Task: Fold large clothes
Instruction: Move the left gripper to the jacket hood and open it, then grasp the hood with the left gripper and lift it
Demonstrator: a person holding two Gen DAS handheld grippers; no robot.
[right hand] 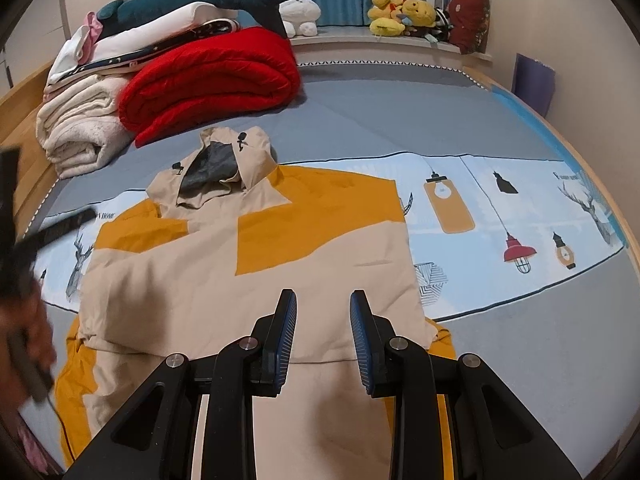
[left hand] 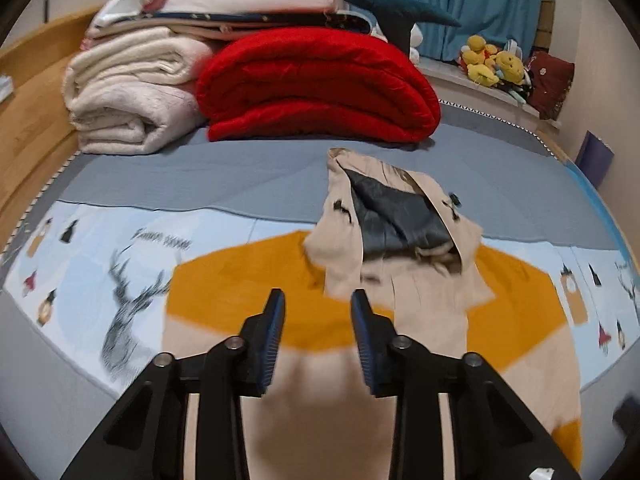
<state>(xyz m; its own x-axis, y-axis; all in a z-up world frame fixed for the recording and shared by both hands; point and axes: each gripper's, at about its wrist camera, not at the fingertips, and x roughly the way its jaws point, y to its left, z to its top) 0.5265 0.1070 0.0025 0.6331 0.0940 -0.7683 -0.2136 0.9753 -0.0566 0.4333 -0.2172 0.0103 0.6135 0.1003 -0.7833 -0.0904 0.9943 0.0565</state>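
A beige and orange hooded jacket [right hand: 192, 280] lies flat on the bed, its hood [right hand: 224, 160] with dark lining pointing toward the folded bedding. In the left wrist view the jacket [left hand: 320, 380] fills the lower middle, and the hood [left hand: 384, 208] lies ahead to the right. My left gripper [left hand: 318, 300] hovers over the jacket's orange band, open, with nothing between its fingers. My right gripper [right hand: 324, 300] hangs over the beige body near the jacket's right edge, also open and empty. A blurred hand [right hand: 28, 332] holding the left gripper shows at the left edge of the right wrist view.
A red quilt [right hand: 212, 80] and folded white blankets [right hand: 80, 128] are stacked at the head of the bed, with a dark plush shark [right hand: 208, 0] on top. Yellow plush toys [right hand: 404, 14] sit on the window ledge. The wooden bed frame [left hand: 28, 128] runs along the left.
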